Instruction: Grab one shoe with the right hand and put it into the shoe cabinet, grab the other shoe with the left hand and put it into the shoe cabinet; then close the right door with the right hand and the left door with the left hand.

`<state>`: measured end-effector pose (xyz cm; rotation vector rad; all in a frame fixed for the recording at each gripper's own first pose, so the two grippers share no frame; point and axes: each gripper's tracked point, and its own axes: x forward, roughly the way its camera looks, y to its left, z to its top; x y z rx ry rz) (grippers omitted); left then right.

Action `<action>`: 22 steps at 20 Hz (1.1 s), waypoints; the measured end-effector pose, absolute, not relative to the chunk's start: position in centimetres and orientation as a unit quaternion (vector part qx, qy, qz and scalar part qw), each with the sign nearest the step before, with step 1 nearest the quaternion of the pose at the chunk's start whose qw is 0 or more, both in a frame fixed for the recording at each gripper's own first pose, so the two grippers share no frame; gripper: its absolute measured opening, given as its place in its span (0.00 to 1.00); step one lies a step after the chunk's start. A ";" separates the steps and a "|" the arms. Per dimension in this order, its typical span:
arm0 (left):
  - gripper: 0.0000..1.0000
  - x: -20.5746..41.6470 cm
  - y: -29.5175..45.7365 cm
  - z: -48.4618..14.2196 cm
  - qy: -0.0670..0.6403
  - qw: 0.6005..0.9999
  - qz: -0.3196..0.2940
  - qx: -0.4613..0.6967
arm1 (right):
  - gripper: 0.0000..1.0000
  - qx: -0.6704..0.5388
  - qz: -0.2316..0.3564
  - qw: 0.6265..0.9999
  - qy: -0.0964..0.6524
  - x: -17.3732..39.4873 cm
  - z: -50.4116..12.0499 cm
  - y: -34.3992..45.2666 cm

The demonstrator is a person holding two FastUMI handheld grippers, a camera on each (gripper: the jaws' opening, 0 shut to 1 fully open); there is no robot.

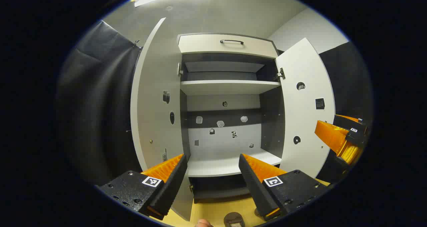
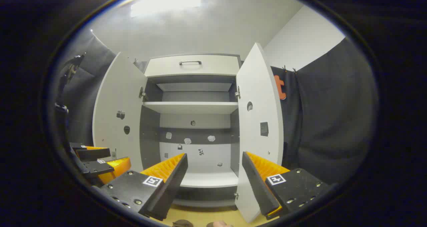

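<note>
Both grippers, left (image 1: pixel 211 173) and right (image 2: pixel 213 173), hang empty with fingers released before the open shoe cabinet (image 1: pixel 230 87); right should dip toward the shoe (image 2: pixel 182 223) glimpsed below, on the floor.

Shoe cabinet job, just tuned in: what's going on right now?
A person holds both grippers up in front of the shoe cabinet, and neither one grips anything. The left gripper and the right gripper are both open and empty. The left door and the right door stand wide open. The shelves that show, including the lower shelf, hold no shoes. A dark rounded shape on the floor at the bottom edge may be a shoe, but it is too cut off to tell.
</note>
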<state>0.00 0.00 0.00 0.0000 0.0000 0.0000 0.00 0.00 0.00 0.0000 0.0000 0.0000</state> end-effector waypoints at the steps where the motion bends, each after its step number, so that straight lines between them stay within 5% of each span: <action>1: 0.94 0.0 0.0 0.0 0.000 1.000 -0.001 -0.002 | 0.98 -0.003 0.000 1.000 -0.001 0.1 0.1 0.0; 22: 0.95 0.5 0.7 -0.6 0.010 1.000 0.025 0.000 | 0.98 0.003 0.018 1.000 0.017 1.3 -1.6 0.3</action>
